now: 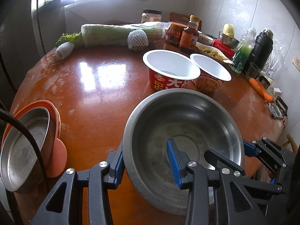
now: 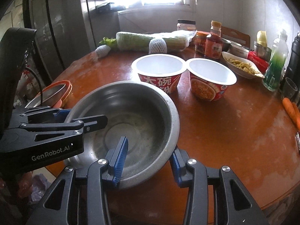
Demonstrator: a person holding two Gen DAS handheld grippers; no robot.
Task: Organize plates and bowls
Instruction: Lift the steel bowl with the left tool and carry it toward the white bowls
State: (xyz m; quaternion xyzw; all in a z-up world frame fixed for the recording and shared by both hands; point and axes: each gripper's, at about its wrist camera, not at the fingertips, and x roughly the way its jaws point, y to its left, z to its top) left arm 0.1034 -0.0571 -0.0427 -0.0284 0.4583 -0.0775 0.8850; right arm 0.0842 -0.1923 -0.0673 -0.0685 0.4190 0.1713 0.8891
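Grip: left gripper (image 1: 148,166) and right gripper (image 2: 148,155) each clamped on round steel bowl (image 1: 184,131) rim | keep both level, you carry toward orange-rimmed steel plate stack (image 1: 24,150) left of your left gripper.

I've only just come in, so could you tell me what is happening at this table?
A person is handling a large steel bowl with two handheld grippers. The left gripper and the right gripper each have their jaws clamped over the bowl's rim, on opposite sides, one finger inside and one outside. Two empty instant-noodle cups stand just beyond it on the round brown table. Off to the left, a steel plate sits in orange dishes at the table's edge.
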